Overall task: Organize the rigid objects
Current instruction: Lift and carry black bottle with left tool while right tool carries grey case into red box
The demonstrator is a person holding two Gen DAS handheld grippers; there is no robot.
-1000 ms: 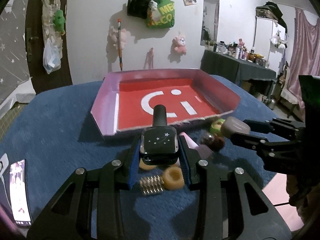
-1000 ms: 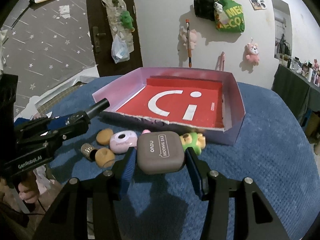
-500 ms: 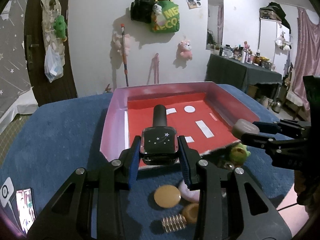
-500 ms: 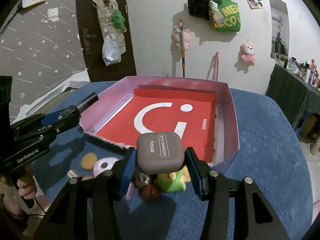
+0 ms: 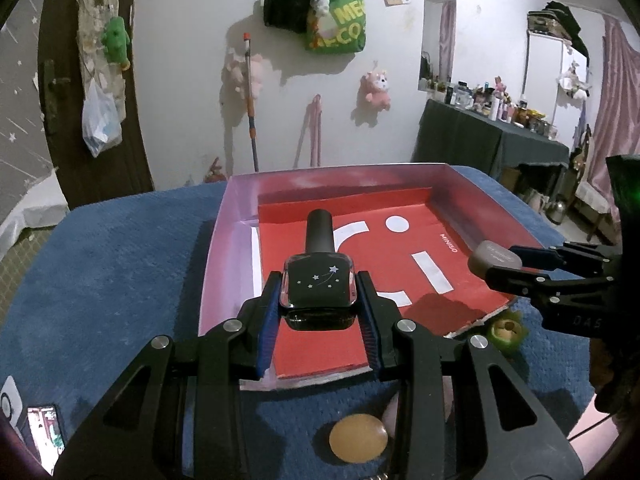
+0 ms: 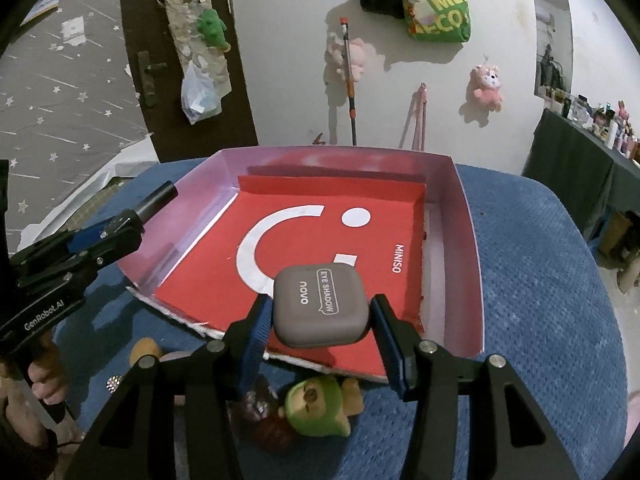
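The left hand-held gripper was clenched on a black nail polish bottle, its blue pads pressed against the bottle's two flat sides and the dark cap pointing forward over the near-left part of the box. The right hand-held gripper clasped a grey eye shadow case by its rounded edges — held above the near edge of the box, lettering up. Below both lay the shallow pink-walled box with its red printed floor, resting on the blue carpeted surface. In front of the box on that surface sat a green-hooded figurine, just beside a dark reddish piece, and — in the left view — a tan round disc lay between the gripper's arms. A phone rested at the surface's near-left edge.
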